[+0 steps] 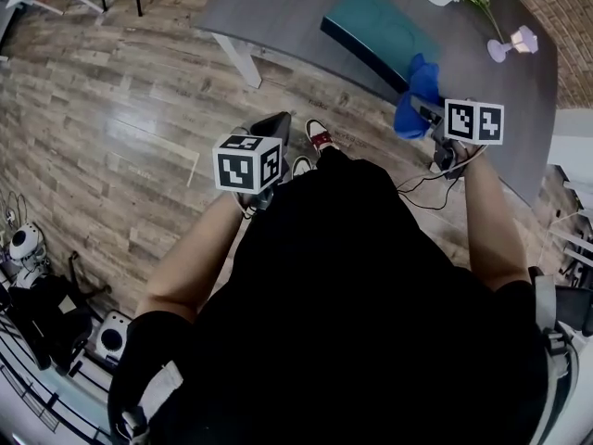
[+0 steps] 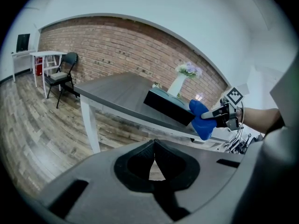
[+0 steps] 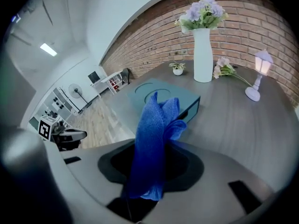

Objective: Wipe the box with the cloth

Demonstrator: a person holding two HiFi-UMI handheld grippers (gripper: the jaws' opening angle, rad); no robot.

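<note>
The teal box [image 1: 378,24] lies on the grey table [image 1: 278,7], near its front edge. A blue cloth [image 1: 416,87] hangs bunched from my right gripper [image 1: 419,103], just in front of the box's near end and off the table edge. In the right gripper view the cloth [image 3: 153,139] stands up between the shut jaws, with the box [image 3: 163,96] just behind it. My left gripper [image 1: 272,124] is held low over the floor, left of the table leg. Its jaws meet at the tips [image 2: 153,144] with nothing between them. The left gripper view also shows the box [image 2: 167,107] and the cloth [image 2: 201,119].
A white vase with flowers [image 3: 203,50], a small lamp [image 3: 259,73] and a tiny potted plant [image 3: 178,69] stand on the table behind the box. A white table leg [image 1: 239,58] is near the left gripper. A folding chair [image 2: 63,76] stands by the brick wall.
</note>
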